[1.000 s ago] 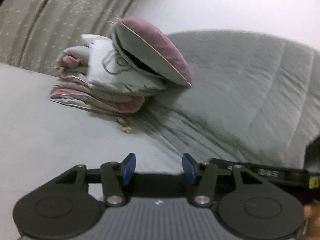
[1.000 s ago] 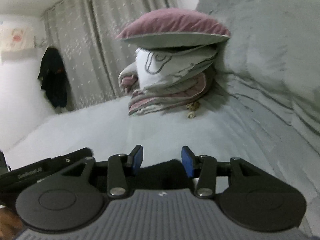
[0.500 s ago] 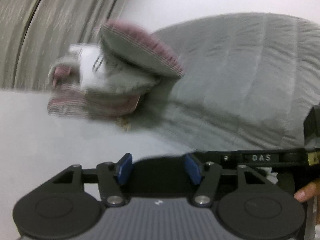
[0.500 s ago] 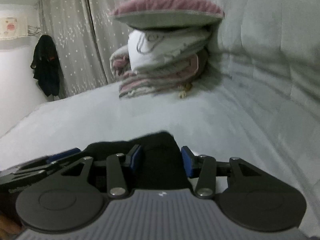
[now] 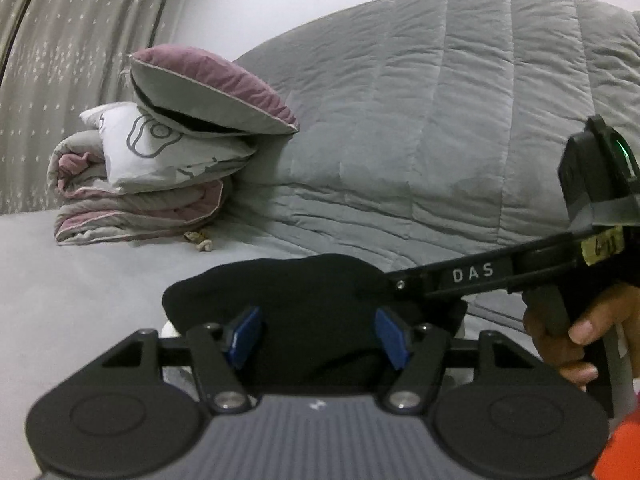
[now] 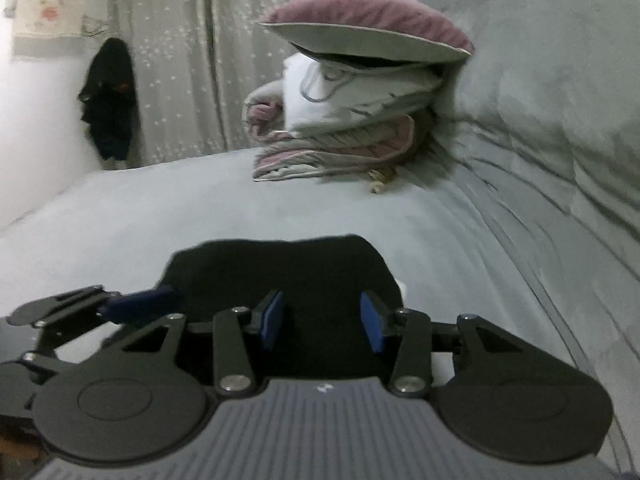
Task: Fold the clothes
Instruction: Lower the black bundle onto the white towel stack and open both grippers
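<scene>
Bed (image 6: 140,216): both grippers' fingers spread wide, empty, level over black garment (image 5: 304,300).

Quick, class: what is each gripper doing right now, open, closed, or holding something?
Left gripper: open, over the black garment, gripping nothing.
Right gripper: open, over the same garment, gripping nothing.

Left gripper (image 5: 318,334) gapes over black garment (image 5: 304,296); right gripper (image 5: 394,285) touches its edge.

- The left black two-finger gripper with blue pads (image 5: 318,336) is held low, and its jaws are spread wide apart.
- The right black two-finger gripper with blue pads (image 6: 322,322) sits just beside it, jaws wide apart too.
- A bare hand (image 5: 576,338) grips the right gripper's handle.
</scene>
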Tool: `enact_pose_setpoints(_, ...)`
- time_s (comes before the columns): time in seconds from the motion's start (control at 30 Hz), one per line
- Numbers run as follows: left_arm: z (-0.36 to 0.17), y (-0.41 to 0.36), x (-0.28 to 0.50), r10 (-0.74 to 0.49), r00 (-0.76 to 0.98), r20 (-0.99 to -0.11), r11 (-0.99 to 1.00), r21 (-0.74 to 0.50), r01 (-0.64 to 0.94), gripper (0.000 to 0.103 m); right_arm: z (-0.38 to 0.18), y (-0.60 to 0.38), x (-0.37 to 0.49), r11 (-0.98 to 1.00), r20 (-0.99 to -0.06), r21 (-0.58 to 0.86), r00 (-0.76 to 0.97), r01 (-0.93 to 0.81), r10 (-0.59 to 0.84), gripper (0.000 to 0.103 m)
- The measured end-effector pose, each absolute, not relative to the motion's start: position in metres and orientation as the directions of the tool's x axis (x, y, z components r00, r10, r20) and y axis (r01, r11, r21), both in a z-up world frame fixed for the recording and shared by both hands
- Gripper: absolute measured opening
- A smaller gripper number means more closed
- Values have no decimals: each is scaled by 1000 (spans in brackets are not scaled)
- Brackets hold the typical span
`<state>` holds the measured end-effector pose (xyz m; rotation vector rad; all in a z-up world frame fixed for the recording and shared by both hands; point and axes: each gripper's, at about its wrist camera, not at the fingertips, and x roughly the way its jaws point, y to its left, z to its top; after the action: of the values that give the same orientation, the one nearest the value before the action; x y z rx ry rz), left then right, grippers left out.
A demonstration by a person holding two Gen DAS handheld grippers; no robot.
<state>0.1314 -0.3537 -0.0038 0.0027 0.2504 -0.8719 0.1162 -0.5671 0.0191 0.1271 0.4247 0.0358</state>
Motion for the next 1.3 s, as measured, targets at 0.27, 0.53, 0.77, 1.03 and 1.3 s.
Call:
enact_pose_setpoints(0.27, 37, -343, 108, -706, 627, -329, 679, -61, 732, 74, 57, -558, 83, 984, -405, 168, 914, 59, 14, 52)
enact_pose_setpoints(0.53, 80, -323, 77, -628, 623, -466, 715, -29, 699, 82, 97, -535, 42, 980, -424, 147, 904, 133, -59, 64)
enact_pose_setpoints(0.77, 104, -309, 47, -562, 630, -537, 746, 1, 666, 89, 113, -506, 3, 965, -455, 153, 882, 215, -124, 83)
enact_pose_setpoints(1.03, 111, -297, 27, -492, 631, -599, 782, 15, 623, 102, 115, -475, -24, 941, -510, 145, 838, 305, -193, 103)
enact_pose_setpoints(1.3, 86, -302, 34, -409, 650, -641, 846, 2, 534, 102, 97, -469, -27, 933, -527, 35, 800, 358, -287, 103)
